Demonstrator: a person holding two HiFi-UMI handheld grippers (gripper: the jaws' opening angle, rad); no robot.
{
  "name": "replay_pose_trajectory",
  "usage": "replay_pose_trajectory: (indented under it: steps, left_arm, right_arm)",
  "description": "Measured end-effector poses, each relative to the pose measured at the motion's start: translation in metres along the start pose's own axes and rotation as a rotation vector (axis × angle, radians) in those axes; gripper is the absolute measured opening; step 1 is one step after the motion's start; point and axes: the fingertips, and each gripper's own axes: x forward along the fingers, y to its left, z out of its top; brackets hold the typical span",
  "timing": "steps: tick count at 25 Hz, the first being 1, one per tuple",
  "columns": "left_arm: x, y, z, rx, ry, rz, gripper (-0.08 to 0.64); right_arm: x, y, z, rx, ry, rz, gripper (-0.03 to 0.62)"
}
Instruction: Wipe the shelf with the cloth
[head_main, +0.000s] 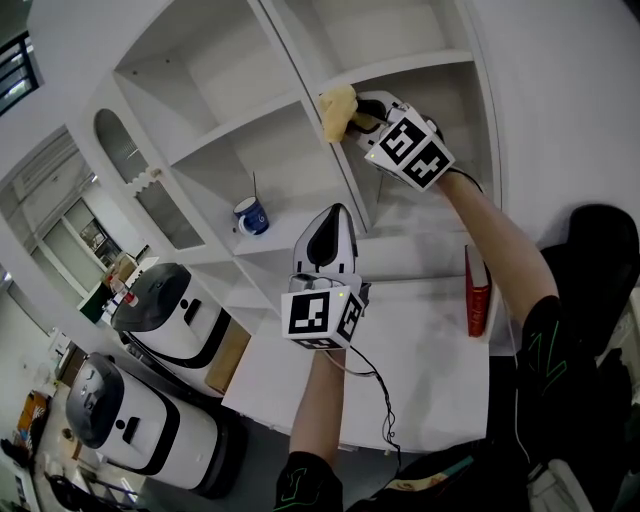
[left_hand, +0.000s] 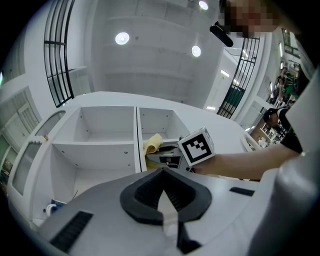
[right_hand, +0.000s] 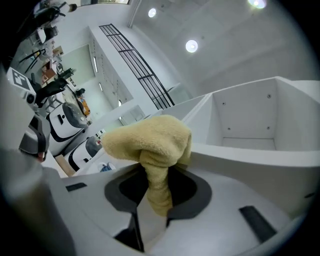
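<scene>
head view: a white shelf unit (head_main: 230, 120) with open compartments stands on a white bench (head_main: 420, 350). the right tool (head_main: 362, 118) is up at the front edge of a shelf board (head_main: 420, 68) in the right-hand column, just beside the upright divider (head_main: 340, 170). a yellow cloth (head_main: 337, 110) bunches at its tip, against that edge. the left tool (head_main: 333, 222) hangs lower, in front of the divider, apart from the cloth. a blue mug (head_main: 251, 216) stands in a compartment left of the divider, with something thin sticking up out of it. a red book (head_main: 478, 292) stands upright at the bench's right edge.

left gripper view: the left tool (left_hand: 162, 172) is clenched, jaws together with nothing between them. beyond it the right tool (left_hand: 167, 156) presses the cloth (left_hand: 152, 145) at the shelf board's front by the divider (left_hand: 137, 140). the mug (left_hand: 50, 209) shows low at the left.

right gripper view: the right tool (right_hand: 155, 200) is clamped on the cloth (right_hand: 150, 142), which mushrooms out above the jaws and lies against the shelf board (right_hand: 250, 155).
</scene>
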Motion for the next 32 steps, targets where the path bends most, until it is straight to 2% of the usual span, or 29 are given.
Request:
replay_pose_trajectory:
  steps: [6, 9, 13, 18, 22, 25, 32]
  left_arm:
    - [0.001, -0.005, -0.004, -0.011, 0.002, -0.009, 0.0]
    - [0.002, -0.004, -0.007, -0.014, 0.003, -0.011, 0.0]
    - [0.005, -0.009, -0.007, -0.014, 0.0, -0.02, 0.0]
    - [0.006, -0.011, -0.008, -0.014, 0.002, -0.023, 0.0]
    - [0.004, -0.012, -0.012, -0.01, 0.014, -0.026, 0.0]
    - [0.003, -0.013, -0.014, -0.007, 0.02, -0.029, 0.0]
    - [-0.005, -0.011, -0.021, -0.01, 0.039, -0.018, 0.0]
  right_arm:
    - [-0.034, 0.017, 0.022, -0.014, -0.138, 0.074, 0.107]
    - [-0.045, 0.013, 0.016, -0.004, -0.139, 0.059, 0.109]
    - [-0.045, 0.003, -0.005, 0.018, -0.089, 0.028, 0.107]
    - [-0.043, -0.011, -0.041, 0.1, -0.012, -0.017, 0.109]
    - [-0.038, -0.02, -0.07, 0.231, 0.062, -0.046, 0.107]
    - [-0.031, -0.017, -0.085, 0.339, 0.115, -0.018, 0.107]
    - [-0.005, 0.001, -0.101, 0.304, 0.204, 0.026, 0.107]
